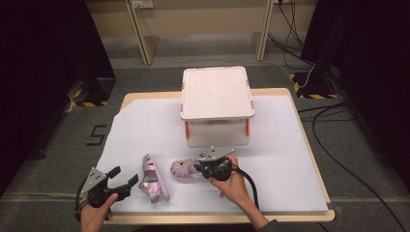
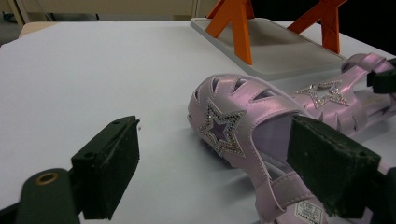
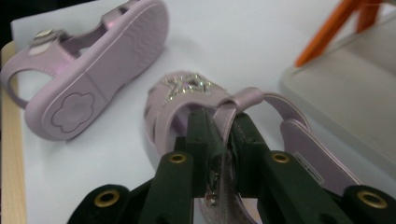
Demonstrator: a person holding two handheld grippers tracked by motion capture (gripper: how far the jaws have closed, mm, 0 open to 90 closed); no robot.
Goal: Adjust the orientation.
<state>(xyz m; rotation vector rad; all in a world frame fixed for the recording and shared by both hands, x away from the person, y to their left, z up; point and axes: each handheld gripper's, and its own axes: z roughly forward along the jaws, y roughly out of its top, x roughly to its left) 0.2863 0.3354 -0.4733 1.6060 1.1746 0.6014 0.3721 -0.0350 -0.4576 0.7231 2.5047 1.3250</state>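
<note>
Two lilac sandals with glitter stars lie on the white sheet near the table's front edge. The left sandal (image 1: 153,178) (image 2: 233,121) rests on its side, its sole (image 3: 107,70) turned toward the right hand. My left gripper (image 1: 125,175) (image 2: 219,168) is open just left of it, and one pad (image 2: 327,163) stands beside the heel strap without touching. The right sandal (image 1: 183,170) (image 2: 336,100) sits upright. My right gripper (image 1: 196,167) (image 3: 224,135) is shut on its ankle strap (image 3: 247,100).
A white two-level rack (image 1: 217,92) with orange legs (image 2: 236,28) stands mid-table behind the sandals; its lower tray (image 3: 355,93) is close to the right sandal. The wooden table edge (image 3: 11,163) runs near the left sandal. Cables trail on the floor at right.
</note>
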